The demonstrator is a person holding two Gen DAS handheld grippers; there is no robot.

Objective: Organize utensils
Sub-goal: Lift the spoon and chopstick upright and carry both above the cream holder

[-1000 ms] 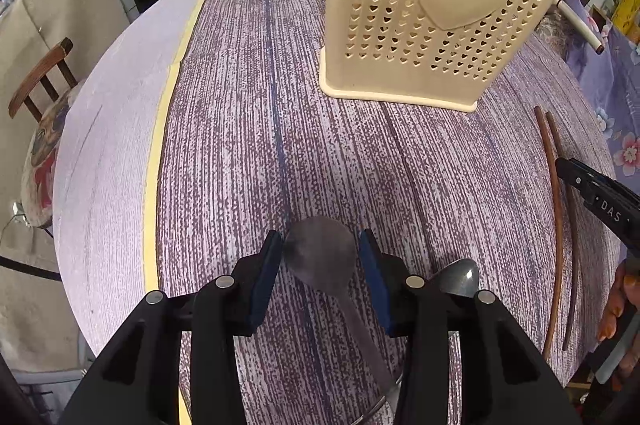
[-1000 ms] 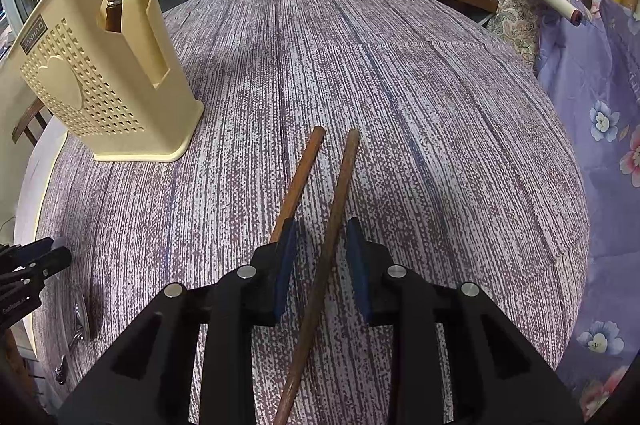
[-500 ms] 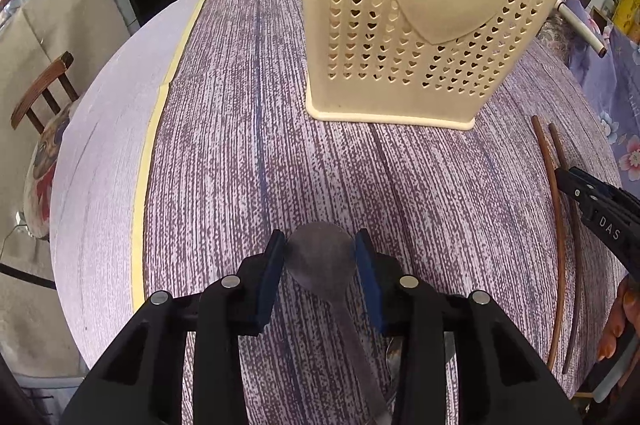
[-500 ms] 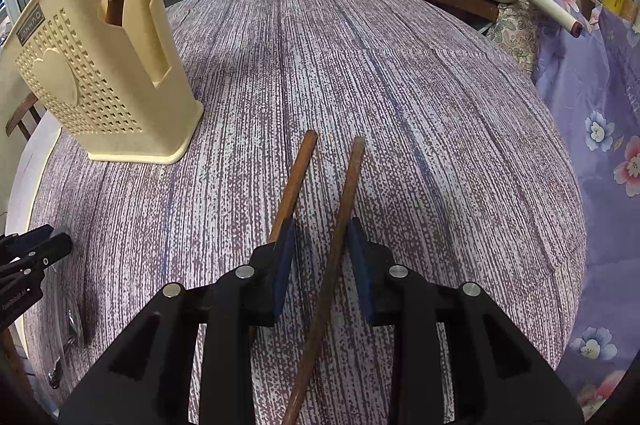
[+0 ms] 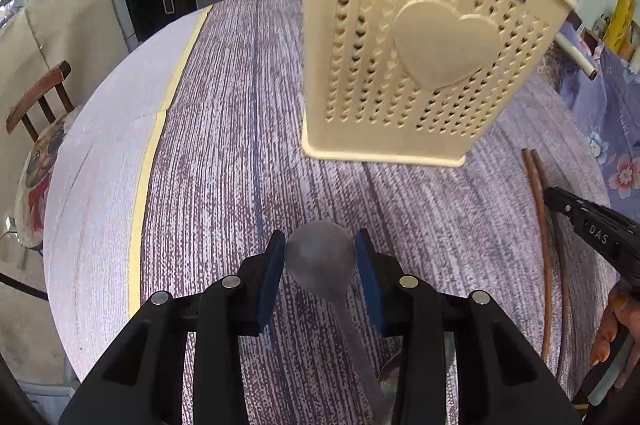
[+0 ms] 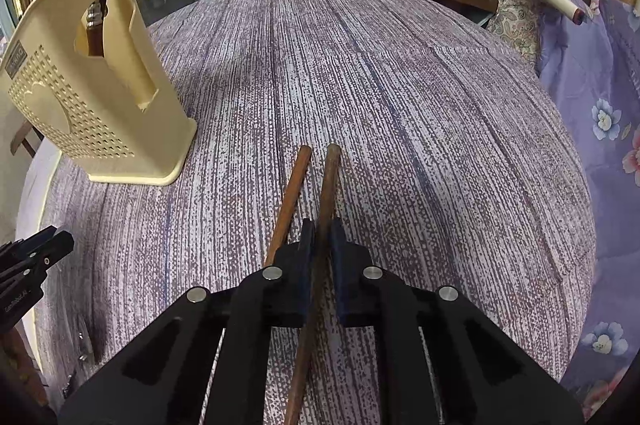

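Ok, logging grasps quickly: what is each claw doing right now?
Left claw: closed on the metal spoon.
Right claw: closed on one wooden chopstick; the other chopstick lies outside.

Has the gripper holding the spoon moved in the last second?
Yes. The left gripper, shut on the spoon, has moved toward the cream utensil holder, which now looms larger and nearer in its view.

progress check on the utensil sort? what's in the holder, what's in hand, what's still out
Done: the cream holder already has a few utensils standing in it, handles showing above the rim.
In hand: the left tool grips a metal spoon by its bowl; the right tool is shut on one chopstick.
Left: the second chopstick lies on the table beside it, outside the grip. Neither held item has reached the holder yet.
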